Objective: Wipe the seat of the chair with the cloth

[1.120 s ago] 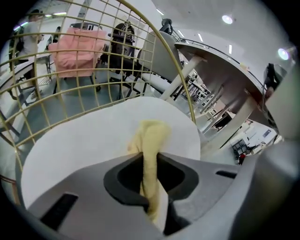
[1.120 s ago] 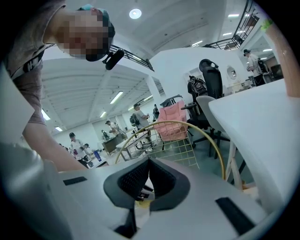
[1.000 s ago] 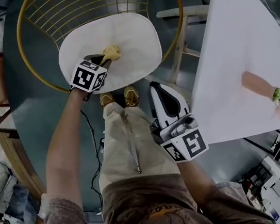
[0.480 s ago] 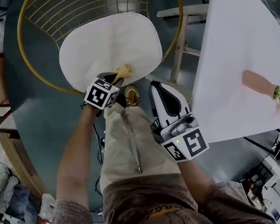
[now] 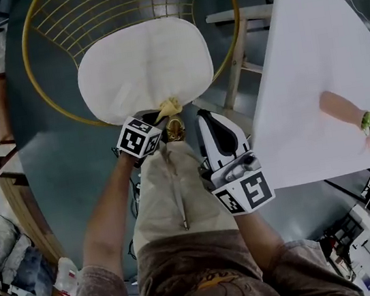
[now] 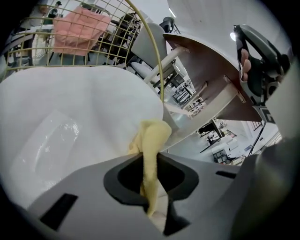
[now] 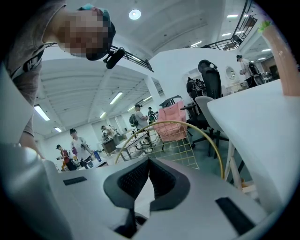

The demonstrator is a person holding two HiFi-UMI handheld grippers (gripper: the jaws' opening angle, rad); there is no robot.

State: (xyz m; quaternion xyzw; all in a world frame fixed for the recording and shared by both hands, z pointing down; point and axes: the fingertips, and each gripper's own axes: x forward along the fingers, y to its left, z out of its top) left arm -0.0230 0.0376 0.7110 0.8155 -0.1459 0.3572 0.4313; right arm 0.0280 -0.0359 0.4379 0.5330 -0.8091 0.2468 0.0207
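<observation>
Your left tongs (image 6: 149,180) pinch just a thin fold of the cloth (image 6: 151,138) at the near edge of the seat (image 5: 145,67), right tongs (image 7: 149,174) pressed together on nothing, off the seat's near side, so a hard drag risks the cloth slipping out or sliding off that edge.

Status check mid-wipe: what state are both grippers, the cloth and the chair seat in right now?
Left gripper: shut on the cloth, at the seat's near edge.
Right gripper: shut, empty, held beside the person's leg, away from the seat.
Cloth: yellow, bunched, pinched between the left jaws.
Seat: white, sitting in the gold wire chair.
</observation>
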